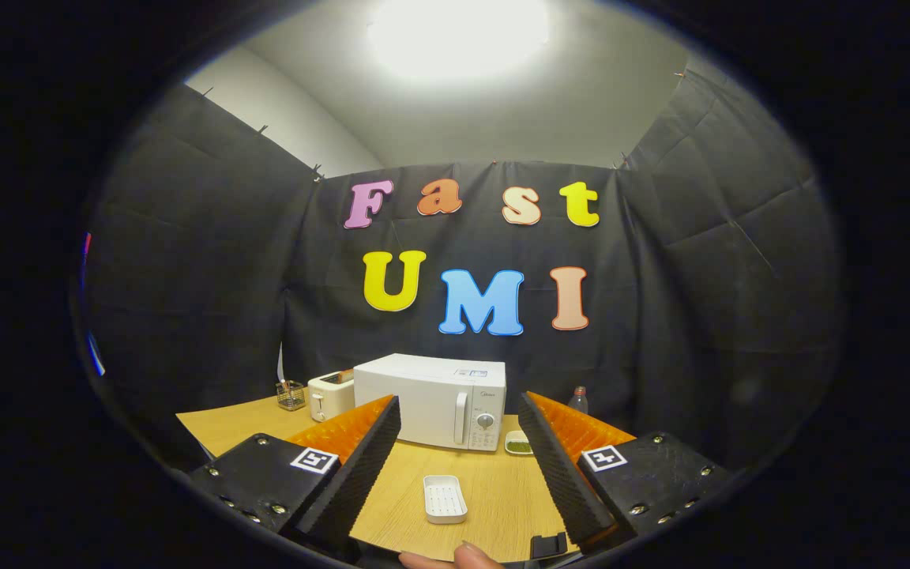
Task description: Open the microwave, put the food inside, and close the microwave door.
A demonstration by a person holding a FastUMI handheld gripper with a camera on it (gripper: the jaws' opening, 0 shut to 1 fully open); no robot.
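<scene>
Claw (459, 427) held wide, nothing gripped, raised over desk (494, 506). White slotted tray (445, 498) seen between fingers. Microwave (431, 399) beyond, door closed; food dish (518, 443) just beside its right. Toaster (330, 394) at microwave's left.

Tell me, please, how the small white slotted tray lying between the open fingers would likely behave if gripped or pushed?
The small white slotted tray looks like thin rigid plastic, so probably light and stiff. It lies flat and low on the wooden table, so it should slide rather than tip. The gripper is open, untouched.
</scene>
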